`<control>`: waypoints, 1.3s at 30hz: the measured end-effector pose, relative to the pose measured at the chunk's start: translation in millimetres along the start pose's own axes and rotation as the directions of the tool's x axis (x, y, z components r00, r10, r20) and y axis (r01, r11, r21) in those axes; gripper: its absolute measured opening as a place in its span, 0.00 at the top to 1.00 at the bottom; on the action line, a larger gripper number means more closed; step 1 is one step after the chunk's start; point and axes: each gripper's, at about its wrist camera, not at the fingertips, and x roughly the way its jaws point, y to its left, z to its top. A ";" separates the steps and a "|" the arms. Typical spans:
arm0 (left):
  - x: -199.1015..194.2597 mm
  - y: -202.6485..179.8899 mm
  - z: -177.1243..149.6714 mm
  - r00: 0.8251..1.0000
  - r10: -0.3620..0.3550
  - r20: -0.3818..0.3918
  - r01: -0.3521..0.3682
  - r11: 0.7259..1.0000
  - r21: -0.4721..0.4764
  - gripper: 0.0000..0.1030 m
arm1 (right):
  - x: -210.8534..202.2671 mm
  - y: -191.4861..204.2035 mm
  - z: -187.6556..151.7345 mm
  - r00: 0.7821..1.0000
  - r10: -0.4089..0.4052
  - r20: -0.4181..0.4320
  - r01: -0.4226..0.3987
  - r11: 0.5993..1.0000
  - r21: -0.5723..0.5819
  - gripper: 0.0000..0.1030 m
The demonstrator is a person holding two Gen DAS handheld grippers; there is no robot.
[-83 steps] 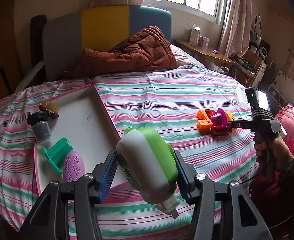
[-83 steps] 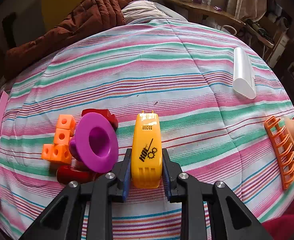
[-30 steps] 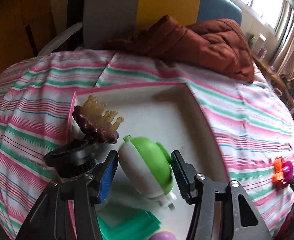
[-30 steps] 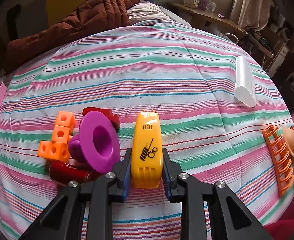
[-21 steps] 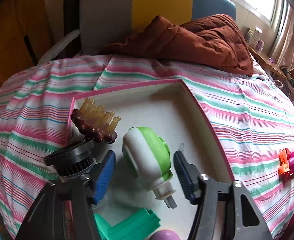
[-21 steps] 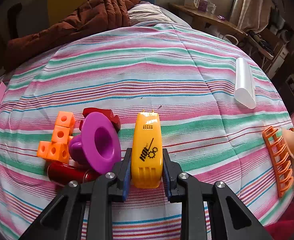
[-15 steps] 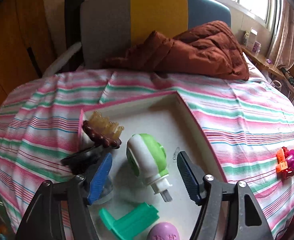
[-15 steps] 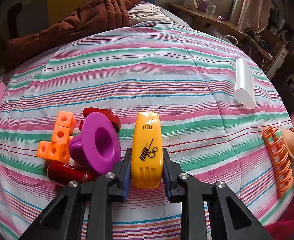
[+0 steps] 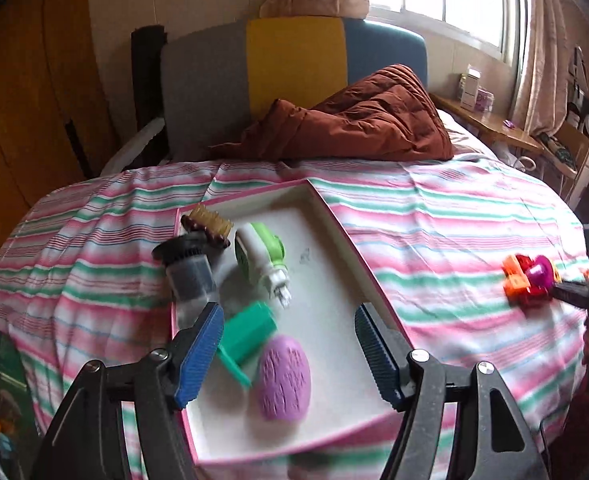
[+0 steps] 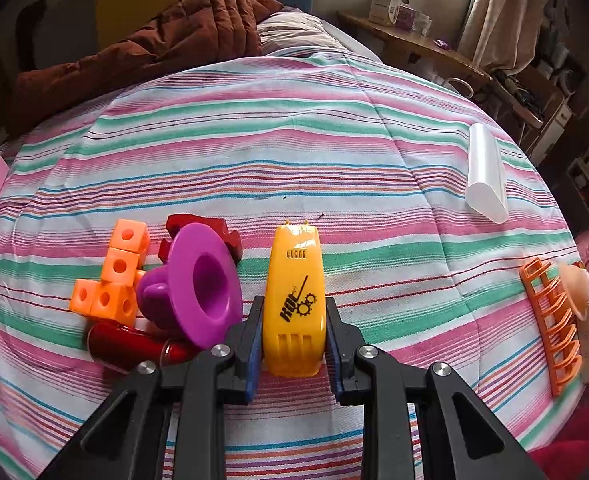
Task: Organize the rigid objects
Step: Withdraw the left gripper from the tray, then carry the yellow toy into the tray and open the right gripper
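My left gripper (image 9: 288,354) is open and empty above the near part of a pink-rimmed white tray (image 9: 368,264) on the striped bed. In the tray lie a green-and-white plug-in device (image 9: 260,252), a brown comb (image 9: 206,226), a black-capped jar (image 9: 188,270), a green plastic piece (image 9: 244,334) and a purple oval (image 9: 284,372). My right gripper (image 10: 293,344) is shut on a yellow plastic toy (image 10: 294,300) resting on the bedspread. Beside it lie a purple funnel (image 10: 198,286), orange cubes (image 10: 112,276) and red pieces (image 10: 130,346).
A clear white tube (image 10: 486,174) lies far right on the bed. An orange rack (image 10: 550,320) and a beige suction cup (image 10: 576,288) sit at the right edge. A brown quilt (image 9: 358,124) is piled at the headboard. The right gripper shows in the left wrist view (image 9: 574,294).
My left gripper opened, left the green-and-white device in the tray, and pulled back and up. My right gripper stayed shut on the yellow toy, unmoved.
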 end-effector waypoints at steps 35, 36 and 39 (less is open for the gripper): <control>-77.3 27.5 -38.2 0.978 0.170 0.122 -0.173 0.985 0.015 0.33 | -13.3 5.4 -15.0 0.996 -0.077 0.041 0.075 0.996 0.051 0.75; -77.2 28.5 -38.7 0.978 0.168 0.120 -0.171 0.985 0.013 0.33 | -15.1 6.0 -16.7 0.996 -0.080 0.039 0.078 0.996 0.052 0.75; -76.3 31.9 -40.6 0.980 0.164 0.117 -0.165 0.986 0.006 0.33 | -18.9 5.5 -20.3 0.996 -0.081 0.029 0.079 0.995 0.057 0.75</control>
